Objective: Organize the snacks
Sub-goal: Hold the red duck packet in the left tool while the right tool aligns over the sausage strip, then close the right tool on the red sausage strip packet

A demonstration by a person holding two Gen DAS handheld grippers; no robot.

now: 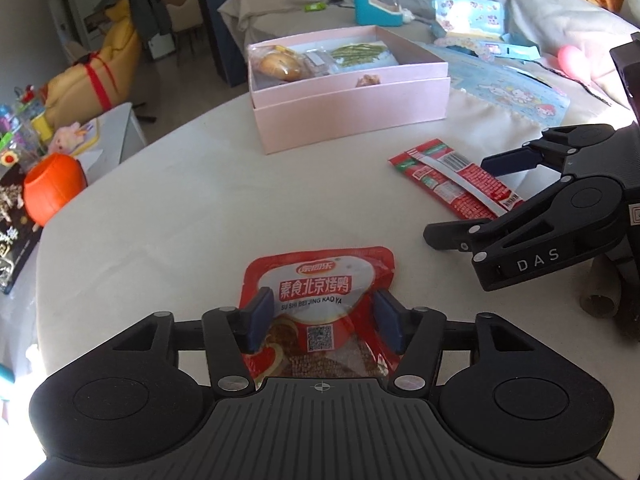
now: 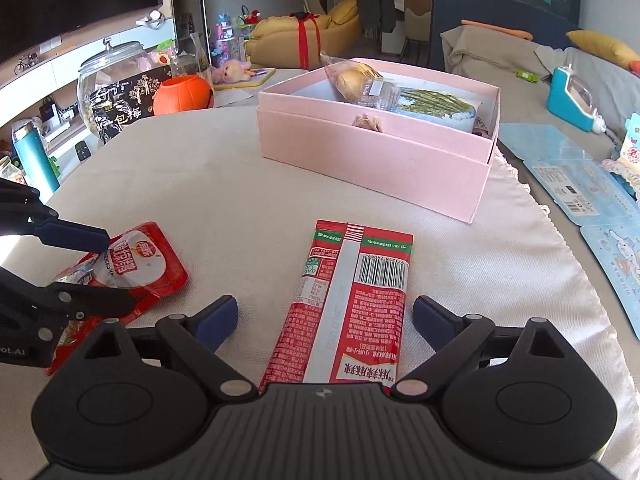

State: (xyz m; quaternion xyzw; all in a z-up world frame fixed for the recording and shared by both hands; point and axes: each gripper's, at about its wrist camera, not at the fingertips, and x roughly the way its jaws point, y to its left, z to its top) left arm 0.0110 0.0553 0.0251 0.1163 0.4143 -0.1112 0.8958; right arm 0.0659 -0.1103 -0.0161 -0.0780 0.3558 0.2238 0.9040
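Observation:
A red and white snack pouch (image 1: pixel 320 280) lies on the table between the blue pads of my left gripper (image 1: pixel 324 320), whose jaws stand open on either side of it; whether the pads touch it is unclear. The pouch also shows in the right wrist view (image 2: pixel 140 264). A long red snack packet (image 2: pixel 352 304) lies back side up between the wide-open fingers of my right gripper (image 2: pixel 324 320); it also shows in the left wrist view (image 1: pixel 456 176). The open pink box (image 1: pixel 348 104) at the far side holds several snacks.
The table (image 1: pixel 180 200) has a pale cloth cover. An orange pumpkin pot (image 1: pixel 52 188) and a glass jar (image 2: pixel 108 80) stand off its left edge. Blue sticker sheets (image 2: pixel 580 184) and a teal toy (image 1: pixel 376 8) lie on the sofa to the right.

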